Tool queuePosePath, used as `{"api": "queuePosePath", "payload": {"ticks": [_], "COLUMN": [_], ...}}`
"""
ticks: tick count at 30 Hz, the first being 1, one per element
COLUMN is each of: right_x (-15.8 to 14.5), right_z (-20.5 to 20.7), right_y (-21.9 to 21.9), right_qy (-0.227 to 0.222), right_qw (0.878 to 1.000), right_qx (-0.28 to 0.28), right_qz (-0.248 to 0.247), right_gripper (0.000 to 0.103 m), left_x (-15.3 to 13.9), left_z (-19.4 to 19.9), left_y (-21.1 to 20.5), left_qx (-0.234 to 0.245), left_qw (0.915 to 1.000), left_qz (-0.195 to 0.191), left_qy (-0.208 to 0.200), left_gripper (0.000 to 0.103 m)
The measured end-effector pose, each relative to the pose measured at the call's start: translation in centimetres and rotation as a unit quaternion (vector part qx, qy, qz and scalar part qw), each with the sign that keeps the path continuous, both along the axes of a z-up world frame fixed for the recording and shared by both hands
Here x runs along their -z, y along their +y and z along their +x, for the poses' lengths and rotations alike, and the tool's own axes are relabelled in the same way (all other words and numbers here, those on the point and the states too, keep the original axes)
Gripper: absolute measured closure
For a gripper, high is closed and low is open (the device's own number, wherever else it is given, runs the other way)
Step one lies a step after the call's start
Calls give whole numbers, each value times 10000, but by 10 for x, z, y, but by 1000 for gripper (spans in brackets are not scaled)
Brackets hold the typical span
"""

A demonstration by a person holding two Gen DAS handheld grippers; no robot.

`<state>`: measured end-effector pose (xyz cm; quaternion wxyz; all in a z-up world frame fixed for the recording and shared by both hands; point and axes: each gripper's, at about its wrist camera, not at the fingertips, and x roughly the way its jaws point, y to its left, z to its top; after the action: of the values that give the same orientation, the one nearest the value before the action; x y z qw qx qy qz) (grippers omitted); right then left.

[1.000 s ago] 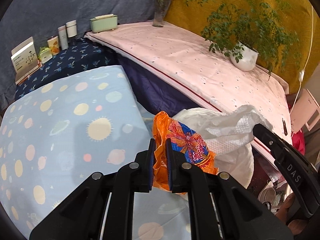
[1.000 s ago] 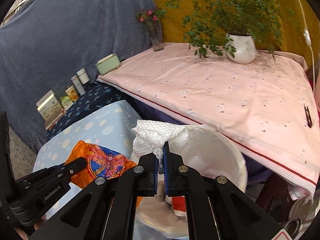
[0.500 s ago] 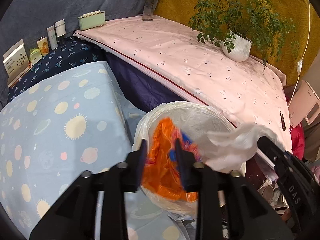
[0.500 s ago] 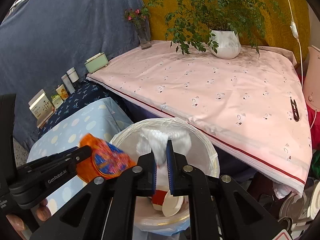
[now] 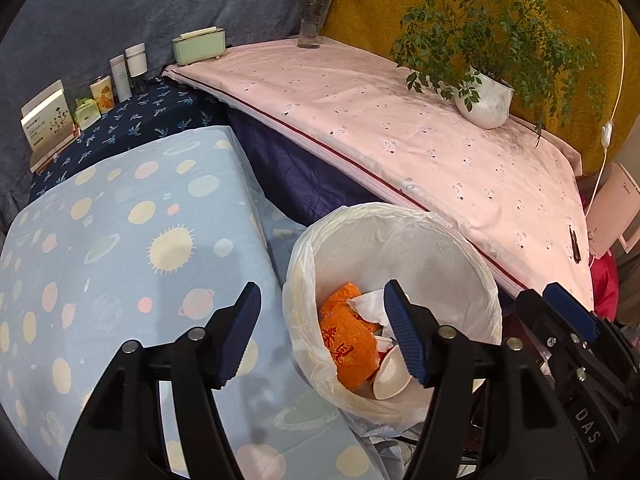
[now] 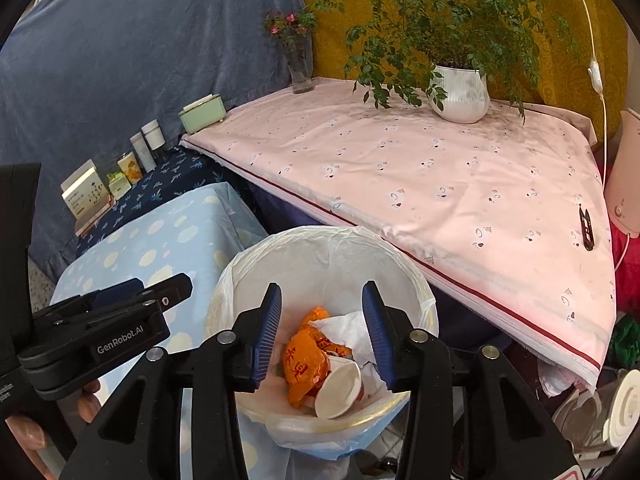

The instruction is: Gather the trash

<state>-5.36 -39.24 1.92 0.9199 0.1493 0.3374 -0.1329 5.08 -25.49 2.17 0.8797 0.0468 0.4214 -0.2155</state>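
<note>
Fingers of the left gripper point(image 5: 320, 336) stand well apart in the left wrist view, having just been opening; nothing is between the pads. Below and ahead sits the bin point(image 5: 492, 304), lined with a thin white bag. Inside it lie the orange wrapper point(image 5: 348, 344), a crumpled white tissue point(image 5: 370, 304) and a paper cup point(image 5: 390, 376). Both dropped pieces look fully inside. The right-hand pad hangs over the bin mouth; the left-hand pad hangs over the blue dotted surface point(image 5: 120, 240). Risk: the bag rim is loose and folded over, so a finger lowered carelessly could snag it and drag the liner, or tip the bin.

Right wrist view: the right gripper point(image 6: 320, 332) is parted about half way, its fingers also having just been opening, and it holds nothing. It hangs directly over the bin, with wrapper, tissue and cup visible between the pads but well below them. The left gripper shows at the left edge, near the bin rim, apart from the right one. Risk: the two tools are close, so pulling back together could knock them. The plant pot point(image 6: 460, 96) and vase point(image 6: 300, 68) on the pink surface point(image 6: 440, 184) are well away. I see no further trash on either surface, so the job seems nearly done.
</note>
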Motion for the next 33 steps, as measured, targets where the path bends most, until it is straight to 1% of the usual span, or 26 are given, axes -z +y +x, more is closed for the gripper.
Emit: {"api": "queuePosePath", "payload": {"ticks": [4,9,10,15,17,20,21,24,27,31,32,33], "right_x": [0,-1,-1,-2,-2,-2,-2,-2,1,4,5,6], "right_z": [-6,-15,-17,-28,-33,-39,-41,-47,-50,-54,-55,-55], "right_y": [8,22,24,34,38,41,41,41,40,44,44,45], "right_qy": [62,151,167,212,233,251,246,239,316,414,427,449], "right_qw": [9999,9995,9994,9988,9986,9983,9982,9983,9981,9965,9963,9960], "right_qx": [-98,-227,-250,-338,-331,-327,-330,-332,-358,-420,-468,-551], "right_qz": [-9,-156,-183,-267,-340,-422,-425,-413,-396,-585,-576,-535], "right_gripper": [55,51,49,39,35,27,24,19,19,17,15,9], "left_x": [-2,-2,-2,0,1,3,4,8,10,10,11,11], "left_z": [-9,-21,-24,-38,-43,-49,-50,-54,-59,-67,-68,-70], "left_y": [6,15,17,26,30,37,40,47,52,58,59,61], "left_qx": [-24,-45,-62,-82,-116,-252,-305,-425,-518,-599,-612,-623], "left_qw": [10000,9999,9998,9998,9997,9995,9994,9990,9985,9980,9979,9978], "left_qz": [57,124,133,163,176,162,144,153,187,221,229,239], "left_qy": [-61,-92,-99,-92,-104,-68,-40,13,27,-26,-29,-27], "left_gripper": [42,39,36,32,25,19,18,18,16,14,14,13]}}
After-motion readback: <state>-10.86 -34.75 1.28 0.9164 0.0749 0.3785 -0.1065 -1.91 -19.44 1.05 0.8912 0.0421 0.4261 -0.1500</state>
